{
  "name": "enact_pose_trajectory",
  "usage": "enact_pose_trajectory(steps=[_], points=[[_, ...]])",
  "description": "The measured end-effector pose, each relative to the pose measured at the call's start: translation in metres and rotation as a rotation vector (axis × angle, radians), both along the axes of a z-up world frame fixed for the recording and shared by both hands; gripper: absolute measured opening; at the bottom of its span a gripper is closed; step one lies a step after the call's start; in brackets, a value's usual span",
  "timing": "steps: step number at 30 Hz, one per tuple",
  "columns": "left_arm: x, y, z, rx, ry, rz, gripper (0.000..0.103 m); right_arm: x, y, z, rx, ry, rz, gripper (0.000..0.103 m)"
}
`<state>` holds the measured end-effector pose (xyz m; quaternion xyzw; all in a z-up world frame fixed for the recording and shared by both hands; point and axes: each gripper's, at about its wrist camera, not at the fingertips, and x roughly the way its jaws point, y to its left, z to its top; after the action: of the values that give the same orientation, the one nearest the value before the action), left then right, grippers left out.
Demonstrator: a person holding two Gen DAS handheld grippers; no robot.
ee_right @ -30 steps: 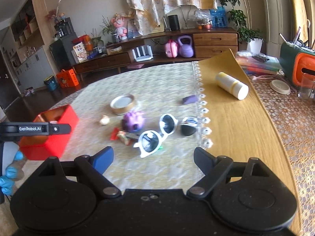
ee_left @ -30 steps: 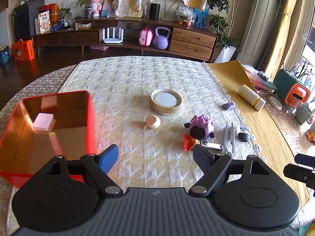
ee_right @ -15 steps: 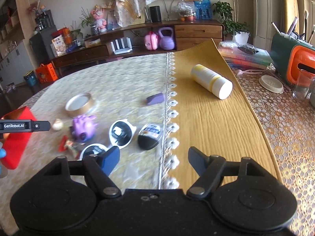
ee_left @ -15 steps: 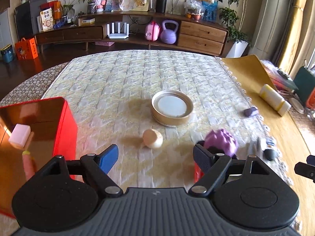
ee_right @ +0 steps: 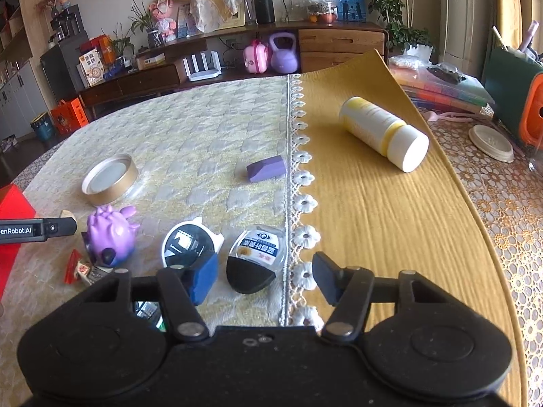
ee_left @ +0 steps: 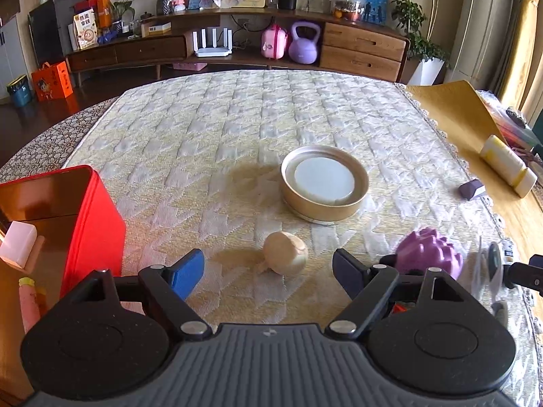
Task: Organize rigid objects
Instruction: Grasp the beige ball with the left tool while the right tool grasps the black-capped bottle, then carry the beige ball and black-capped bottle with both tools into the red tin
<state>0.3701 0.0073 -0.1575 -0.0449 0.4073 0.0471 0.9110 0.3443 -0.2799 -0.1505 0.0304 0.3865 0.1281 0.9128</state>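
My left gripper (ee_left: 268, 269) is open, low over the quilted cloth, with a small beige garlic-shaped object (ee_left: 285, 258) between its fingertips, untouched. The red box (ee_left: 91, 224) stands at its left with a white block (ee_left: 17, 244) inside. My right gripper (ee_right: 264, 279) is open, with a black-and-clear teardrop case (ee_right: 254, 259) between its fingers. White-framed sunglasses (ee_right: 190, 242) lie just left of it. A purple toy (ee_right: 110, 234) sits further left and also shows in the left wrist view (ee_left: 429, 254).
A gold-rimmed round lid (ee_left: 324, 183) lies beyond the garlic shape. A purple wedge (ee_right: 266, 168) and a white-yellow bottle (ee_right: 383, 134) lie further out, the bottle on the yellow mat (ee_right: 373, 203). Red wrappers (ee_right: 76, 268) lie by the toy. Clutter stands at the right edge.
My left gripper has moved forward and down toward the garlic-shaped object. My right gripper has moved forward and right, to the teardrop case. Both stay open.
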Motion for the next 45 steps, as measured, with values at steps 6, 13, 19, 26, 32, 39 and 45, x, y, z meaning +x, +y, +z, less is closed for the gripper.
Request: enact_pose_trajectory(steps=[6, 13, 19, 26, 32, 39, 45], points=[[0.006, 0.003, -0.007, -0.026, 0.008, -0.005, 0.072, 0.007, 0.007, -0.004, -0.023, 0.003, 0.011, 0.052], [0.005, 0.001, -0.008, -0.008, -0.014, -0.027, 0.055, 0.01, 0.011, -0.006, -0.041, -0.007, 0.017, 0.044], [0.003, -0.002, -0.007, 0.004, -0.027, -0.057, 0.035, 0.008, 0.012, -0.005, -0.053, -0.017, 0.011, 0.042], [0.002, -0.011, -0.004, 0.022, -0.021, -0.089, 0.029, 0.002, 0.009, 0.0, -0.055, -0.028, -0.005, 0.042], [-0.006, -0.011, 0.008, -0.003, -0.016, -0.087, 0.029, -0.014, 0.005, 0.017, -0.031, -0.052, -0.007, 0.042], [-0.03, -0.009, 0.032, -0.032, -0.02, -0.105, 0.029, -0.045, 0.009, 0.052, 0.002, -0.096, 0.023, 0.042], [-0.056, 0.002, 0.059, -0.034, -0.021, -0.107, 0.029, -0.074, 0.029, 0.085, 0.036, -0.127, 0.089, 0.042]])
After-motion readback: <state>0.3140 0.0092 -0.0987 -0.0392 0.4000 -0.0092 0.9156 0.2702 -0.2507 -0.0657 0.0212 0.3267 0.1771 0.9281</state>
